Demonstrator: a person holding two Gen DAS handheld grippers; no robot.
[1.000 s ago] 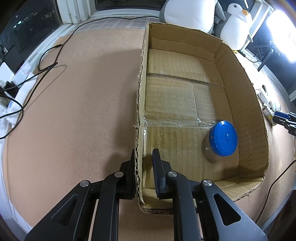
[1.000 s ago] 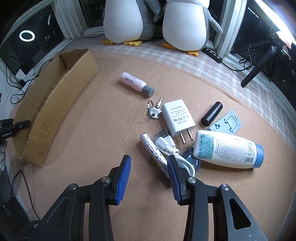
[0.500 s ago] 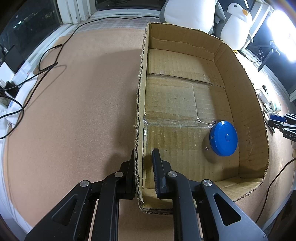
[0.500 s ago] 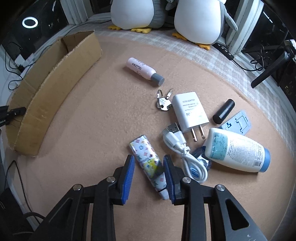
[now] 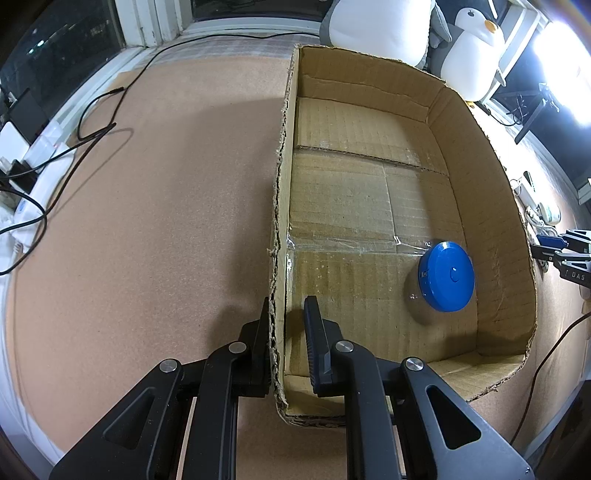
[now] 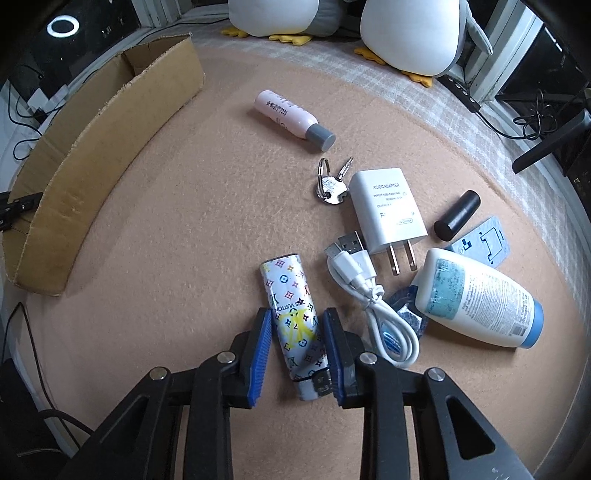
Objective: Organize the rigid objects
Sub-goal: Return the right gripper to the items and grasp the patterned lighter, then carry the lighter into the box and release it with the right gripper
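My left gripper is shut on the near left wall of the open cardboard box, one finger outside and one inside. A round blue tape-measure case lies in the box near its right wall. In the right wrist view the box stands at the left. My right gripper points down over a white patterned lighter lying on the tan mat. Its jaws are closing, with the lighter's lower half between the blue pads. The pads stand close along its sides without clearly pressing.
Right of the lighter lie a white USB cable, a white adapter, keys, a lotion bottle, a black cylinder and a blue card. A pink bottle lies farther back. Plush penguins sit behind.
My right gripper has moved over the lighter and come down around it while its jaws narrowed. The left gripper and the box have not moved.
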